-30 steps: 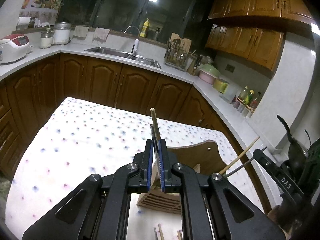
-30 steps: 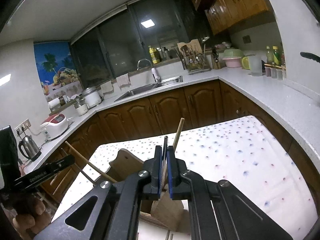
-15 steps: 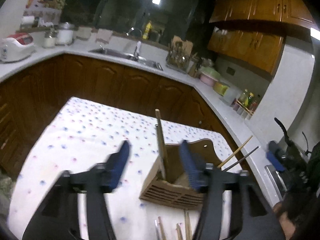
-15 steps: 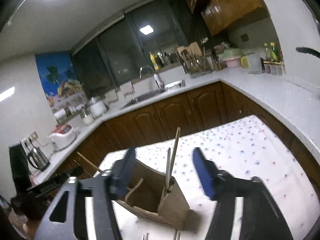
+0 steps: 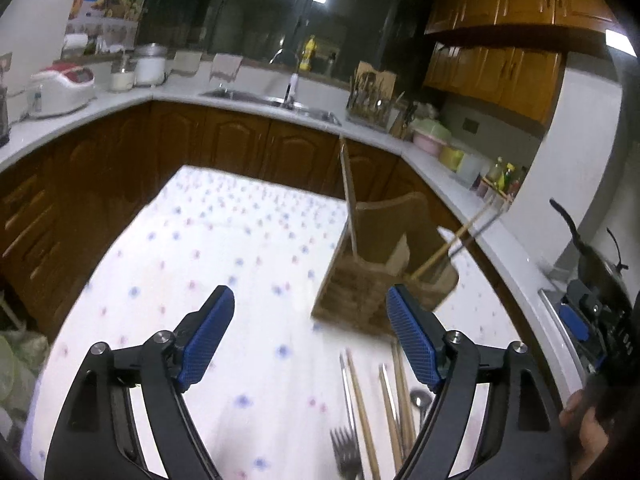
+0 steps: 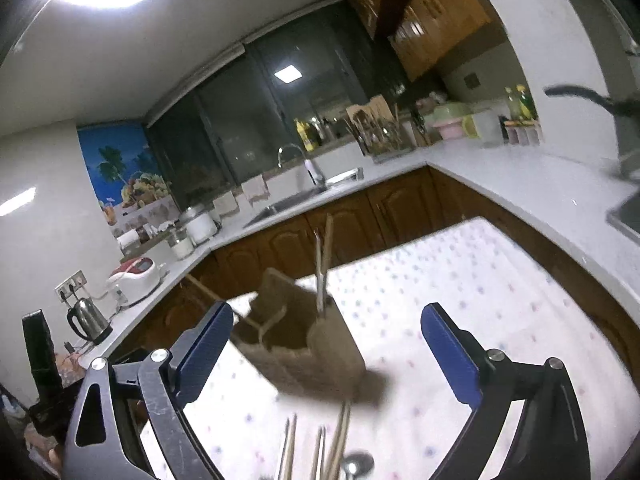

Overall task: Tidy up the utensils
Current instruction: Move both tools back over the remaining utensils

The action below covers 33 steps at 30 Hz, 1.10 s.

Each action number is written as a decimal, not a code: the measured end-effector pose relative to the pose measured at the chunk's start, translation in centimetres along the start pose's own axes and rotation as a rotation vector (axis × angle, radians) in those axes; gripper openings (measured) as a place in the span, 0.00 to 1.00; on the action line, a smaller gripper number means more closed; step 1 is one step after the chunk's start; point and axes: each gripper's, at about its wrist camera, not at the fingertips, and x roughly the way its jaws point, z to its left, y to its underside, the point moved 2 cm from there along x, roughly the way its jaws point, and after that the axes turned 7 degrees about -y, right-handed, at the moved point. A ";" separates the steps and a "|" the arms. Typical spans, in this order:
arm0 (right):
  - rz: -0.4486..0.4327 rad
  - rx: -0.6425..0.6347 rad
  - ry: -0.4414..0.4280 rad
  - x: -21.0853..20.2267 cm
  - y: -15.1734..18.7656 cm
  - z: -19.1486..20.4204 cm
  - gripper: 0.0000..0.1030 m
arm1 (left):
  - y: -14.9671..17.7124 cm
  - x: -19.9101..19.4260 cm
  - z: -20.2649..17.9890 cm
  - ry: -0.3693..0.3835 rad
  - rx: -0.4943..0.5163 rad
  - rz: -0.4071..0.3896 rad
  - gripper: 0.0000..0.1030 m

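Note:
A wooden utensil holder (image 5: 372,272) stands on the dotted tablecloth (image 5: 200,264) and holds upright chopsticks (image 5: 347,196) and slanted ones (image 5: 460,236). It also shows in the right wrist view (image 6: 316,344) with chopsticks (image 6: 323,264) standing in it. Loose chopsticks (image 5: 362,404), a fork (image 5: 347,452) and a spoon (image 5: 418,398) lie in front of the holder. My left gripper (image 5: 310,338) is open and empty, above the table short of the holder. My right gripper (image 6: 326,354) is open and empty, the holder between its fingers in view.
Brown cabinets and a white counter (image 5: 256,100) with a sink ring the table. A rice cooker (image 5: 62,88) and a kettle (image 6: 86,320) stand on the counter. The other hand's gripper shows at the right edge (image 5: 592,320).
Both grippers were shut on chopsticks over the holder a second ago. They opened, left the chopsticks standing in the holder, and pulled back and up.

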 end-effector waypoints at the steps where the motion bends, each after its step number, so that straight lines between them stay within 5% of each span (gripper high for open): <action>1: 0.008 0.005 0.003 -0.4 0.5 -0.2 0.93 | 0.8 -0.2 0.2 0.001 -0.005 0.013 0.78; 14: 0.126 0.043 0.065 -4.3 6.8 -2.1 0.93 | 7.1 -0.8 1.9 -0.004 -0.042 0.143 0.78; 33: 0.234 0.025 0.045 -3.3 10.2 -1.0 0.92 | 10.2 -0.4 0.6 0.061 0.011 0.255 0.78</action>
